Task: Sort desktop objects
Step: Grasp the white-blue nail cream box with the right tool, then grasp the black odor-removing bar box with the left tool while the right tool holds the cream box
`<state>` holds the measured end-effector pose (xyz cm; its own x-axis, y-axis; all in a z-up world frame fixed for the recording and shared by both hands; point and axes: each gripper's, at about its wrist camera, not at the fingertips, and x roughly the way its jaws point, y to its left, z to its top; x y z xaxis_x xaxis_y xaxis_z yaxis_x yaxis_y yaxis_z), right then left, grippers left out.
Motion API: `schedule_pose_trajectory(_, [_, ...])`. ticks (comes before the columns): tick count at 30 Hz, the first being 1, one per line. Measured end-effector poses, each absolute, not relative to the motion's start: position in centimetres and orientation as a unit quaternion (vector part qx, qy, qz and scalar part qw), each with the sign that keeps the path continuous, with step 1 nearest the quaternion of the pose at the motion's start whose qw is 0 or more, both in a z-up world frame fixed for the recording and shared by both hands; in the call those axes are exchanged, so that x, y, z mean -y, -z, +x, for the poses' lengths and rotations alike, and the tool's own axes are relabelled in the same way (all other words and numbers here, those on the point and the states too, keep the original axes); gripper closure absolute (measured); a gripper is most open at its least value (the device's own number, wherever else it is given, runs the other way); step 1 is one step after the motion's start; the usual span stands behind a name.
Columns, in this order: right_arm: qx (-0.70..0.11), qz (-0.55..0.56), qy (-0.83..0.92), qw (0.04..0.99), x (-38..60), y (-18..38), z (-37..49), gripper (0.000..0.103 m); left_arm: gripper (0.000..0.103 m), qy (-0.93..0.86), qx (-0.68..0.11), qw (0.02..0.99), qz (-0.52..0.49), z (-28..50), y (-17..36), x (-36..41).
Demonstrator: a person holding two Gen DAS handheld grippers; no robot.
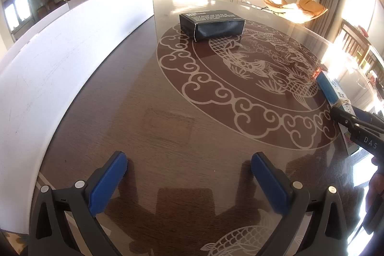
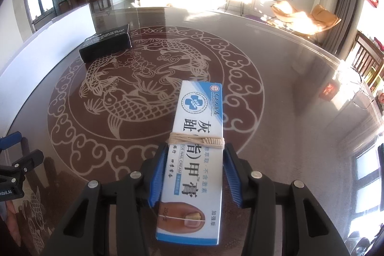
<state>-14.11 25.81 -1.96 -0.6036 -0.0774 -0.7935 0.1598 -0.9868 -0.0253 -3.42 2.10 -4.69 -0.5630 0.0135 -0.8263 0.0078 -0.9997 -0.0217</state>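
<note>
Over on the right side of the dark patterned table (image 2: pixel 300 78), the right gripper (image 2: pixel 195 174) has its blue pads pressed against both long sides of a white-and-blue cream box (image 2: pixel 195 155) — jaws clamped on it, near its middle. From the left wrist view that box (image 1: pixel 332 90) is mostly cut off at the frame edge, only a blue side and a sliver of top showing, with the right gripper (image 1: pixel 345 118) half out of sight. Whether the box rests on the glass or hangs just above it, I can't tell. It's long and flat, printed with large Chinese characters, "TOE NAIL CREAM" and a toenail picture, and bound with a band of tan twine (image 2: pixel 195 140). The left gripper (image 1: pixel 189 174) hovers low with jaws wide apart, nothing between them. Farther back a black box (image 1: pixel 212 24) lies flat beside a white wall-like panel (image 1: pixel 72 59) — its small print unreadable.
</note>
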Motion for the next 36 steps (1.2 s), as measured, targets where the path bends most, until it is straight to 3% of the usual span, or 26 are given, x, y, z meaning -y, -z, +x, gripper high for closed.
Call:
schedule_pose_trajectory(2, [-0.037, 0.444, 0.893, 0.067, -25.8, 2.2, -14.2, 0.025, 0.0, -0.884, 0.012, 0.002, -0.467, -3.4, 4.7, -2.1])
schedule_pose_trajectory(11, [-0.043, 0.449, 0.889, 0.076, -25.1, 2.8, -14.1, 0.007, 0.0, -0.883, 0.006, 0.001, -0.469, -3.5, 4.8, -2.2])
schedule_pose_trajectory(17, [-0.045, 0.453, 0.887, 0.077, -25.1, 3.0, -14.2, 0.001, 0.0, -0.883, 0.001, 0.005, -0.47, -3.5, 4.9, -2.4])
schedule_pose_trajectory(26, [-0.046, 0.454, 0.886, 0.077, -25.1, 3.0, -14.2, 0.001, 0.0, -0.882, -0.009, 0.021, -0.471, -3.5, 4.9, -2.7])
schedule_pose_trajectory(30, [-0.046, 0.454, 0.886, 0.077, -25.1, 3.0, -14.2, 0.001, 0.0, -0.871, -0.081, 0.102, -0.474, -5.4, 4.5, -3.5])
schedule_pose_trajectory(33, [-0.045, 0.455, 0.886, 0.079, -25.1, 3.1, -14.3, 0.0, 0.0, -0.871, -0.163, 0.102, -0.452, -8.4, 3.0, -3.9])
schedule_pose_trajectory(36, [-0.048, 0.454, 0.885, 0.086, -24.9, 3.1, -14.2, 0.0, 0.0, -0.874, -0.181, 0.118, -0.435, -12.8, 0.8, -4.0])
